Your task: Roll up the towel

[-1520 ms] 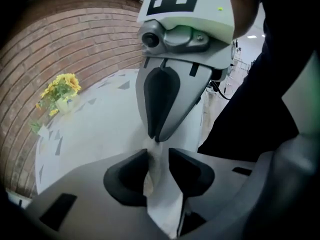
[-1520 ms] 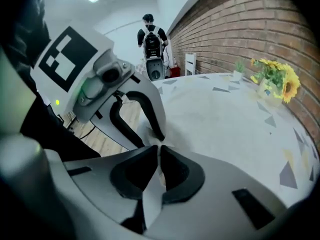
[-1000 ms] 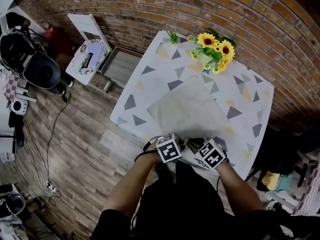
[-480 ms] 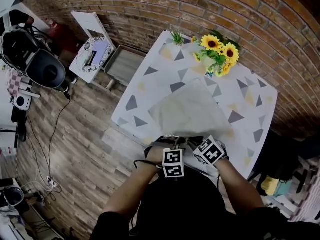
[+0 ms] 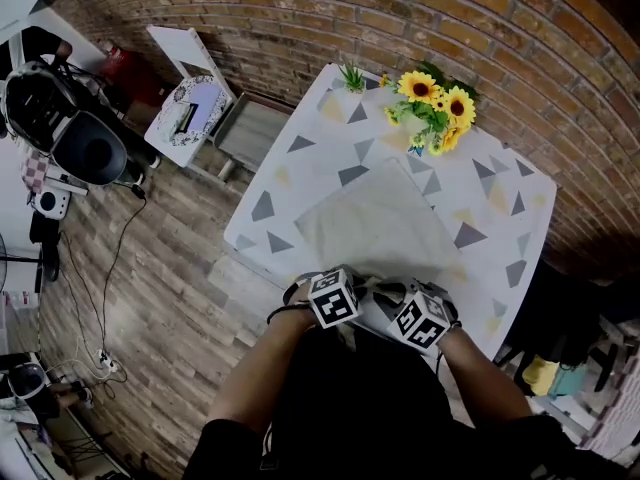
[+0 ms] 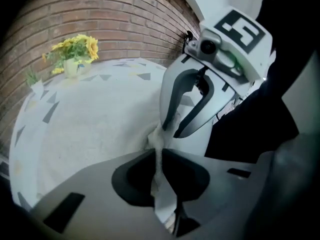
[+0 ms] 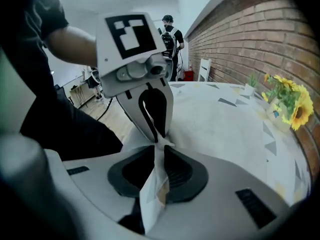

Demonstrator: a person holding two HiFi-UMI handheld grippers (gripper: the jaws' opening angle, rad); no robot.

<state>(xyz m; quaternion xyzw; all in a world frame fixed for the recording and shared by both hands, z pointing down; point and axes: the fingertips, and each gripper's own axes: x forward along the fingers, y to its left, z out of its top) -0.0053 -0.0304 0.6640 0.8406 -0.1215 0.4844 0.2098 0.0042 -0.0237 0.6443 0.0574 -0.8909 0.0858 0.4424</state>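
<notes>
Towel (image 5: 375,223), one; table (image 5: 300,173), one; sunflower bunch (image 5: 430,108), one.

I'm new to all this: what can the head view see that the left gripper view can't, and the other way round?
Only the head view: the wooden floor, the person's arms, and the towel as a whole outline spread on the table.

Only the left gripper view: the left claw up close. Its jaws, which have just been closing, pinch a bunched edge of the towel.

Both: the towel, the patterned table, the sunflowers and the brick wall.
</notes>
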